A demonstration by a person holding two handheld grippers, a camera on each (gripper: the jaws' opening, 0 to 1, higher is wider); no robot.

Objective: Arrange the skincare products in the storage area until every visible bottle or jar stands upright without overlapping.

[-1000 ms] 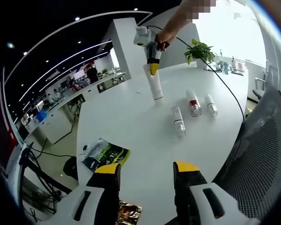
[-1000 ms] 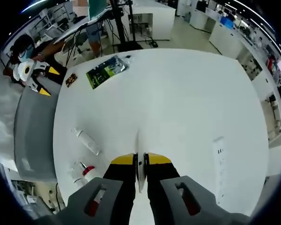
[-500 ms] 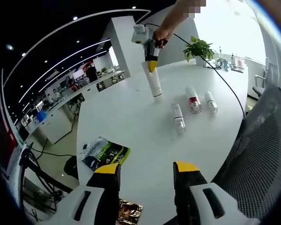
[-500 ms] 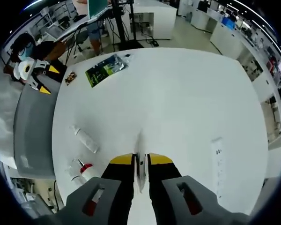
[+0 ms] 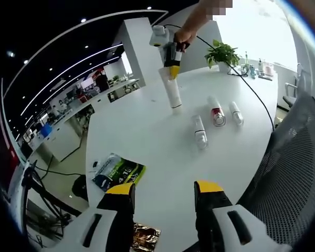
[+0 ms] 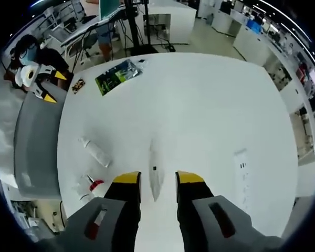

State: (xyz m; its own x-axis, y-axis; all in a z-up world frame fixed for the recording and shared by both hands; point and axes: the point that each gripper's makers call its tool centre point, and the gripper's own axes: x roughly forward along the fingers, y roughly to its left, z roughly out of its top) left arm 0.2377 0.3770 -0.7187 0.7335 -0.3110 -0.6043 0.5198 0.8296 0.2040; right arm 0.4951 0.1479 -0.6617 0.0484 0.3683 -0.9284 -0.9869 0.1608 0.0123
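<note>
White tube [image 5: 172, 93] standing upright at upper centre of the left gripper view, three white bottles lying flat to its right: plain one [image 5: 199, 132], red-banded one [image 5: 216, 112], plain one [image 5: 235, 115]

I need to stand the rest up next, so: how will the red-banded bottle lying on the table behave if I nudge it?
The red-banded bottle looks round and lies on its side on the smooth white table, so it would probably roll if pushed across its length. It looks like light plastic, likely to skid easily. Two white bottles lie close either side, so it may bump them.
</note>
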